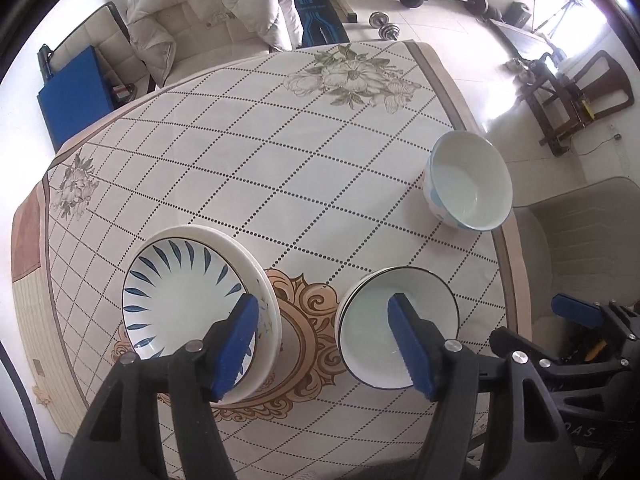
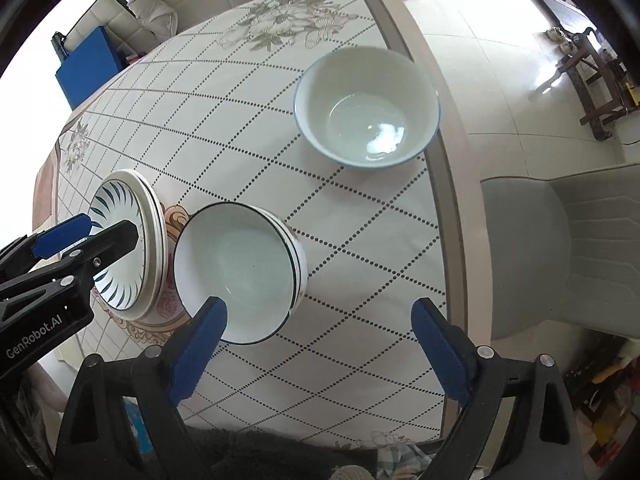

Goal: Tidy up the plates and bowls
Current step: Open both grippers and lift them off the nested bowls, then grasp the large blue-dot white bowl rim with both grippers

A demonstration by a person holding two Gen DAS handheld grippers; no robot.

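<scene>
A stack of plates (image 1: 180, 300), the top one white with blue leaf strokes, sits on the tablecloth at the lower left. To its right stands a stack of white bowls with dark rims (image 1: 396, 320). A larger single bowl with blue markings (image 1: 468, 184) rests near the table's right edge. My left gripper (image 1: 323, 300) hovers open above the gap between the plates and the stacked bowls, holding nothing. My right gripper (image 2: 320, 304) is open and empty above the cloth just right of the stacked bowls (image 2: 236, 268). The plates (image 2: 120, 248) and the large bowl (image 2: 368, 108) also show in the right wrist view.
The table (image 1: 280, 140) carries a checked floral cloth. A grey chair (image 2: 560, 248) stands close against its right edge. Behind the far side is a cream sofa with a padded jacket (image 1: 208, 12) and a blue mat (image 1: 72, 100). Dumbbells (image 1: 384, 26) lie on the floor.
</scene>
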